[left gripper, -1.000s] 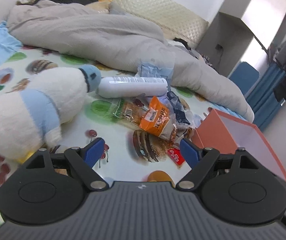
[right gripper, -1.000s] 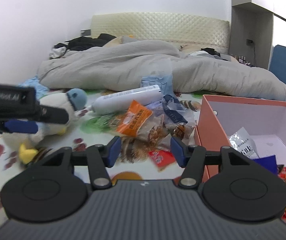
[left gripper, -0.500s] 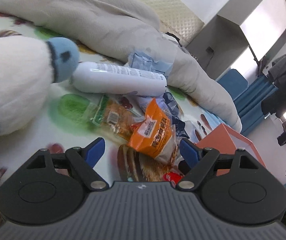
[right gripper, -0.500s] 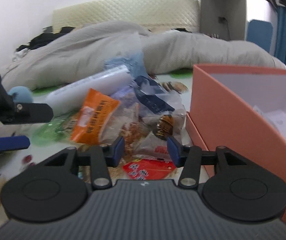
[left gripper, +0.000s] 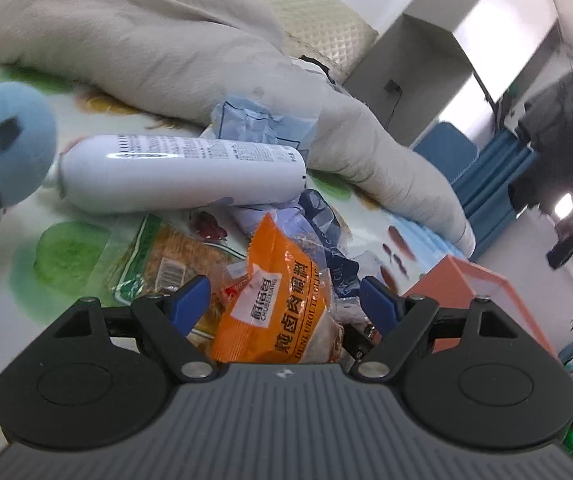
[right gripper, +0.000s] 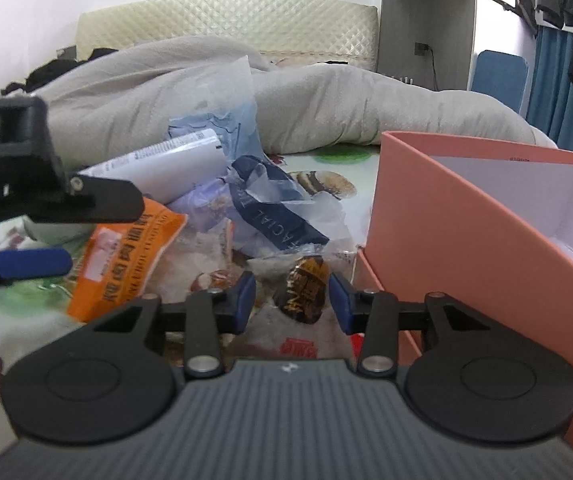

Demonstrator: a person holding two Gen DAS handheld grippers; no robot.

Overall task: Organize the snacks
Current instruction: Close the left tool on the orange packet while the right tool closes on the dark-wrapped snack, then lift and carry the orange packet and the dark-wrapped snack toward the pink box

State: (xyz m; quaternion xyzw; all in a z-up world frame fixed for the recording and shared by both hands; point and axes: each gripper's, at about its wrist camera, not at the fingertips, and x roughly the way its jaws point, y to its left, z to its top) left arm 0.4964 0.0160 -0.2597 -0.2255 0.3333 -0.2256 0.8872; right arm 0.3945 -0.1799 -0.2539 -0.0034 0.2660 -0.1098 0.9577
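A pile of snack packets lies on the patterned bed sheet. My left gripper (left gripper: 284,300) is open, with its blue fingertips on either side of an orange snack packet (left gripper: 282,300); the packet also shows in the right wrist view (right gripper: 126,256). A green-edged clear packet (left gripper: 158,260) lies left of it. My right gripper (right gripper: 292,300) is open around a small dark brown wrapped snack (right gripper: 304,292). A red packet (right gripper: 298,346) lies just below it. The orange-pink box (right gripper: 466,232) stands open at the right.
A white bottle (left gripper: 182,174) lies behind the pile, with a blue-white wrapper (right gripper: 270,200) beside it. A plush toy (left gripper: 6,148) sits at the left. A grey duvet (left gripper: 146,40) covers the back of the bed. My left gripper's body (right gripper: 26,172) shows at the right view's left.
Both grippers have moved forward and down into the pile. The orange packet now sits between the left fingertips, and the dark wrapped snack between the right ones, which have narrowed a little.
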